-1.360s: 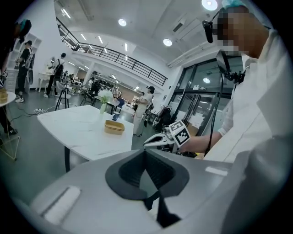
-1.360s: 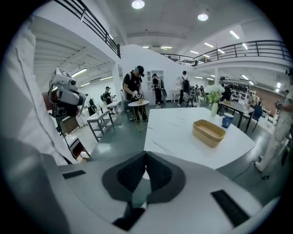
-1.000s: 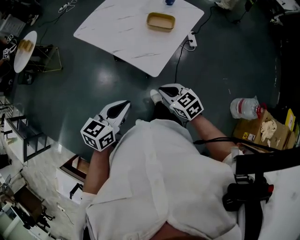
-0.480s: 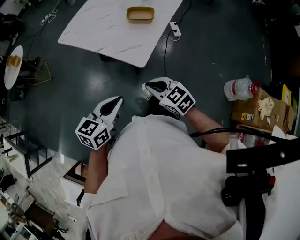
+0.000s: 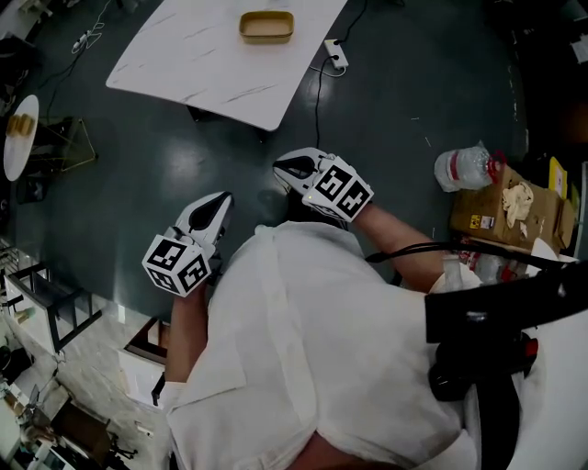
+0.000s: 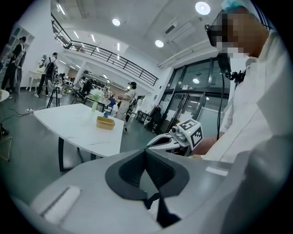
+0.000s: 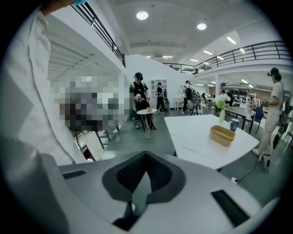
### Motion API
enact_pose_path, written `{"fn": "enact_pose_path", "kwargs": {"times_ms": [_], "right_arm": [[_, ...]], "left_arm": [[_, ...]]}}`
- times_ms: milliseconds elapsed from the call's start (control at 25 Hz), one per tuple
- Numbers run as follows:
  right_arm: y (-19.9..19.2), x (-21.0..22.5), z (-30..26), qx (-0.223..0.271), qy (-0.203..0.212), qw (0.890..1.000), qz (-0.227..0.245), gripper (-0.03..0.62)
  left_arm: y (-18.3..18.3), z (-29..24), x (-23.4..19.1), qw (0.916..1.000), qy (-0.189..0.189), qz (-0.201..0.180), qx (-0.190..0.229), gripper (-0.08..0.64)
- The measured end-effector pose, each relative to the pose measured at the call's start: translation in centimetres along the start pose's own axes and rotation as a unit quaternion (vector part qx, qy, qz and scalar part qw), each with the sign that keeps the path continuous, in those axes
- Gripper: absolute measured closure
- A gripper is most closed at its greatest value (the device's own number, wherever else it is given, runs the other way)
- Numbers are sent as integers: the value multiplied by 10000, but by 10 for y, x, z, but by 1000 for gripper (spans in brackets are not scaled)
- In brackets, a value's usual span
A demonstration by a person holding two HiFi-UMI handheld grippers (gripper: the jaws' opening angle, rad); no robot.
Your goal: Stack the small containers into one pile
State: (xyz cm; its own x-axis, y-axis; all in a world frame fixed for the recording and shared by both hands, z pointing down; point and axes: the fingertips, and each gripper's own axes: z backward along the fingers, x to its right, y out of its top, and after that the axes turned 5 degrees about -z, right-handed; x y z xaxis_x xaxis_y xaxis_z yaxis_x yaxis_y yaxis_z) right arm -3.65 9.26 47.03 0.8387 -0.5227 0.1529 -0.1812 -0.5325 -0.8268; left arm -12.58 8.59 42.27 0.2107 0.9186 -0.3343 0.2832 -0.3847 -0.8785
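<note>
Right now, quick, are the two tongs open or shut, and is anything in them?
Left tongs: shut, holding nothing.
Right tongs: shut, holding nothing.

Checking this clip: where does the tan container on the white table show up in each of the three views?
Head view: tan container at the top edge, left of centre.
Left gripper view: left of centre, about mid-height.
Right gripper view: far right, just below mid-height.
Shared landmark: the white table it stands on, seen in all three.

White shirt, black cable, white left tongs, white right tongs, black-and-white marker cubes
</note>
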Motion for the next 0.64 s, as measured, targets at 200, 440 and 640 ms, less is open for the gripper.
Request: {"fn": "enact_pose_path", "kwargs": {"times_ms": [200, 440, 640], "right_arm": [[5, -5, -7, -34, 84, 9999, 80, 588], [6, -7, -8, -57, 131, 9998, 143, 588], [2, -7, -7, -102, 130, 9998, 141, 588]], "left_arm": [[-1, 7, -5, 10000, 76, 51, 23, 554], [-3, 9, -5, 9999, 98, 84, 32, 554], [-5, 8, -4, 9999, 81, 104, 23, 554]]}}
